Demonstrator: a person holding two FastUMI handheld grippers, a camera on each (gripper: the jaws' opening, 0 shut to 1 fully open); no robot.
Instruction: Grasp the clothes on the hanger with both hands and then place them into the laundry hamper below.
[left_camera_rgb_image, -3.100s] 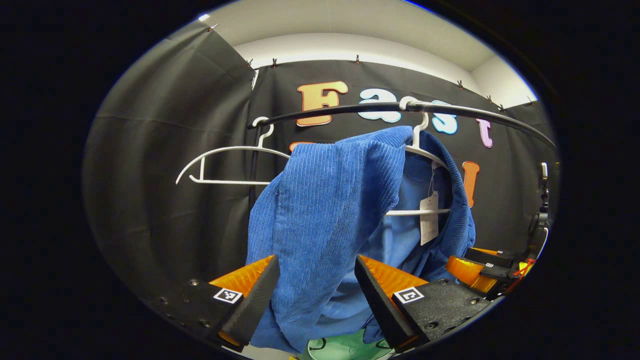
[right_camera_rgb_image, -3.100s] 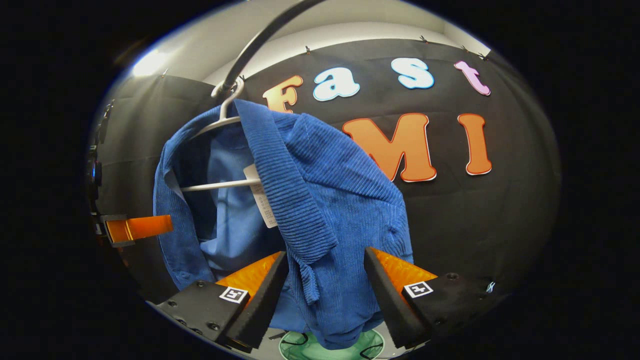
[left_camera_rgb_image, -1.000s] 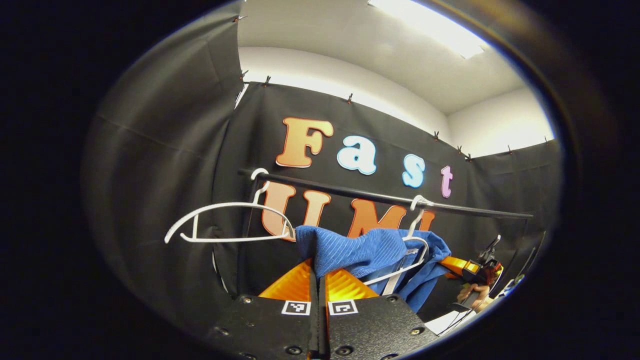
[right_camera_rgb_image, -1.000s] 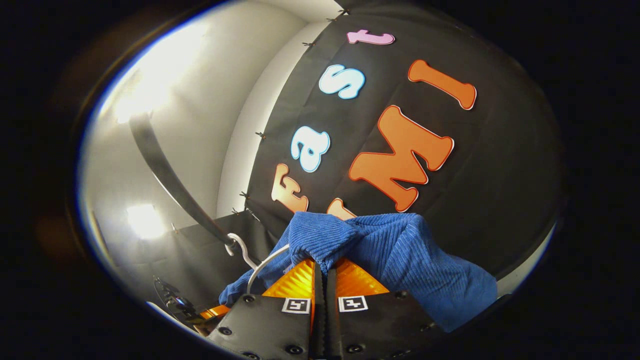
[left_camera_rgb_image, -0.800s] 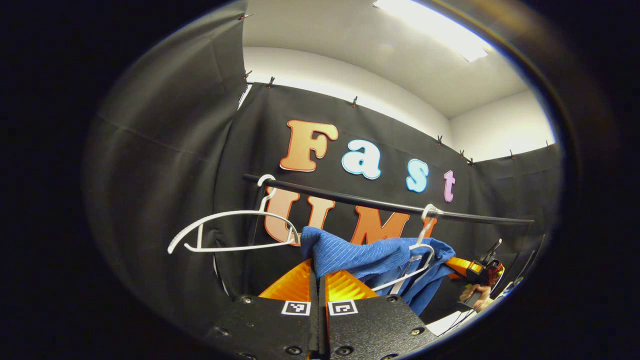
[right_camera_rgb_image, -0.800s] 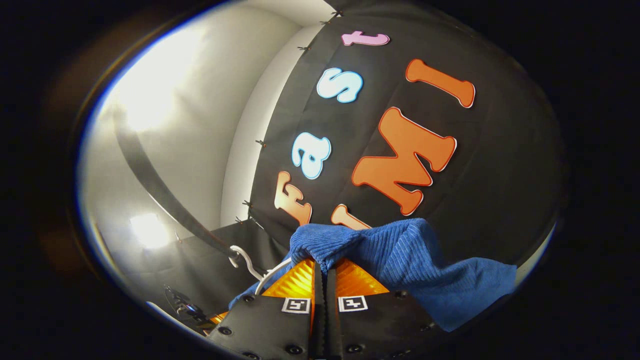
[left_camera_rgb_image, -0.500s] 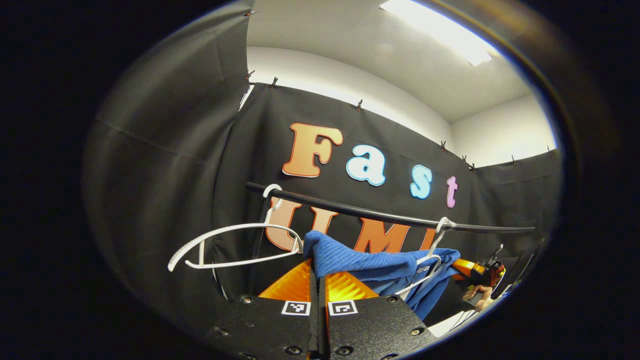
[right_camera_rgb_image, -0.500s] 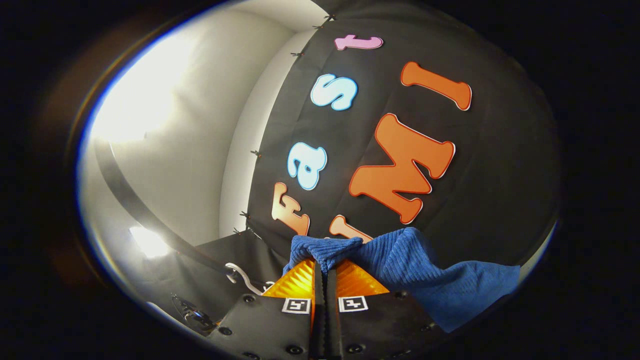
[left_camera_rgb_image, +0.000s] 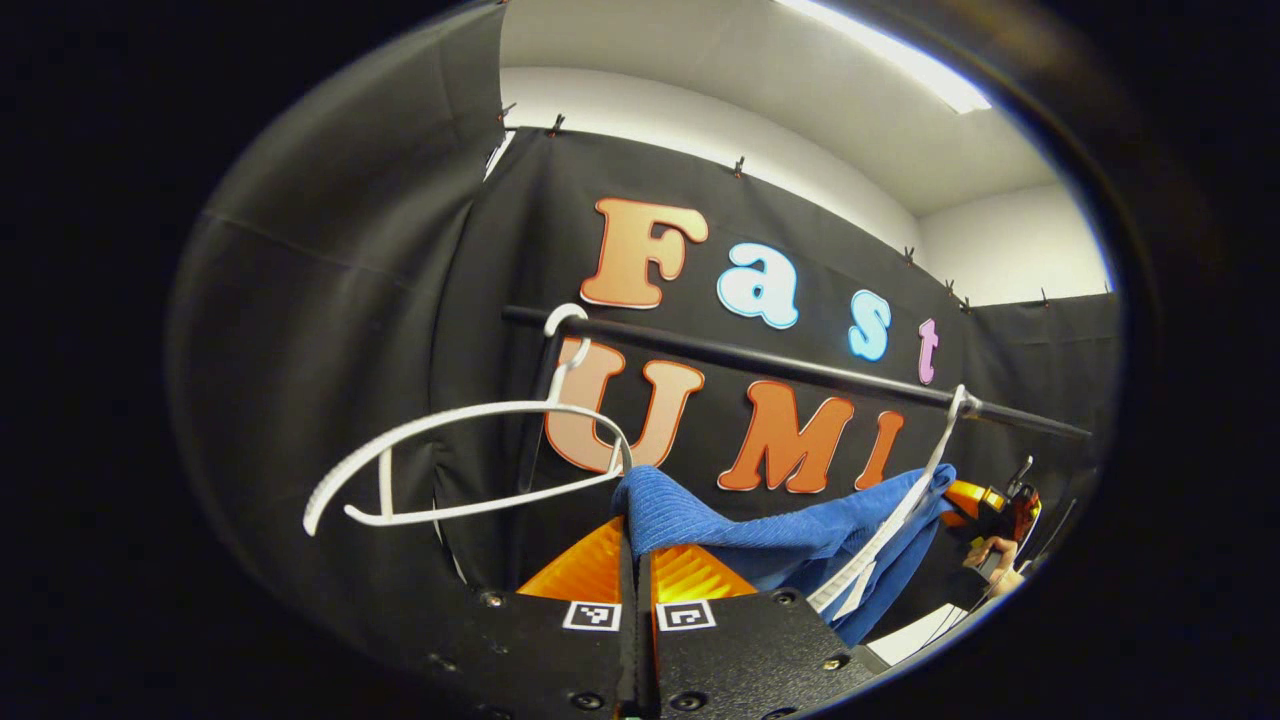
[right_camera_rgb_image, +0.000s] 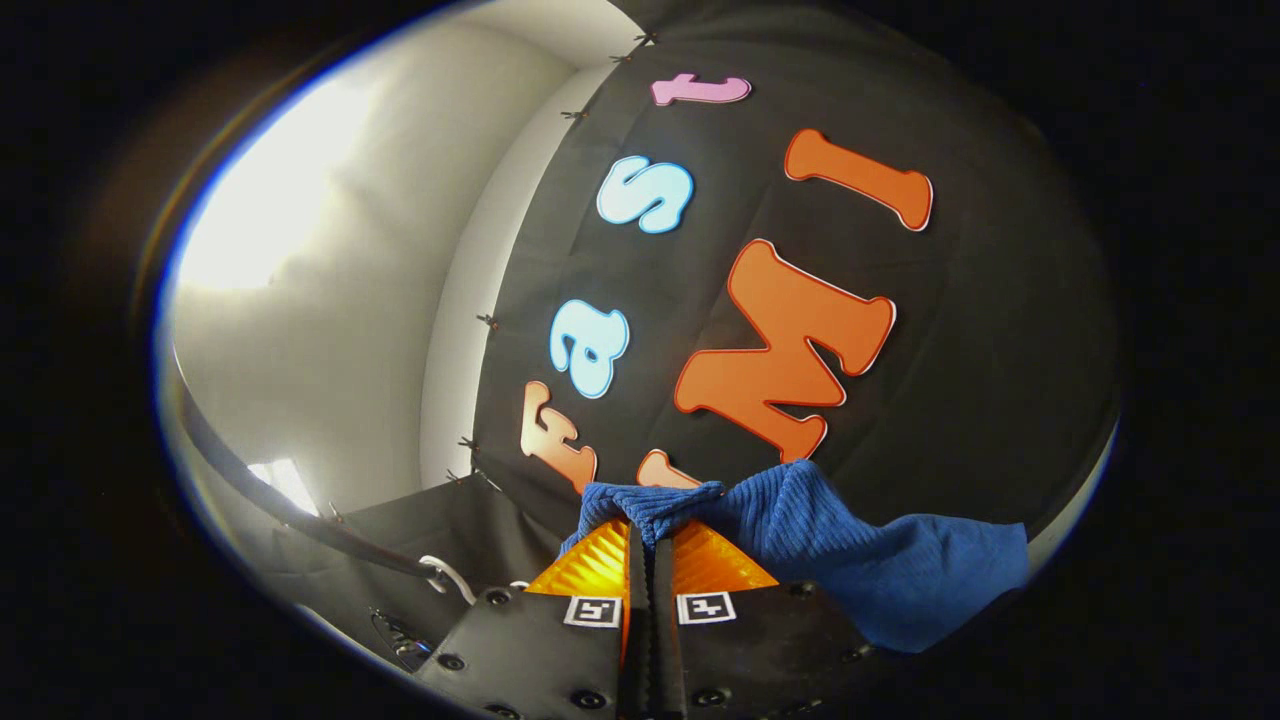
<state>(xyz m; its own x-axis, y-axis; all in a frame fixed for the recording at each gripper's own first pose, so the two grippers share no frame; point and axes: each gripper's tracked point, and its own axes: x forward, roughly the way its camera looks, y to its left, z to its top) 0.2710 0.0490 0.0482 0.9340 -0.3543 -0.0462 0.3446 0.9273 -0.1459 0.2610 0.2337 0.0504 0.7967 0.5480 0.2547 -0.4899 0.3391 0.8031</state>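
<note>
Both tools (left_camera_rgb_image: 636, 535) (right_camera_rgb_image: 648, 535) pinch the blue garment (left_camera_rgb_image: 760, 530) stretched between them.

Blue garment (right_camera_rgb_image: 900, 575) hangs past the lower edge.

Left gripper view: riding on the left gripper (left_camera_rgb_image: 634, 545), close behind its fingers, tilted upward toward the back wall, rail (left_camera_rgb_image: 760, 362) and ceiling. Right gripper view: riding on the right gripper (right_camera_rgb_image: 645, 545), just as close, rolled sideways and pitched up at the same wall. Shared by both: the rail (right_camera_rgb_image: 280, 505), the blue garment (left_camera_rgb_image: 770, 525) (right_camera_rgb_image: 860, 560) and the wall.
</note>
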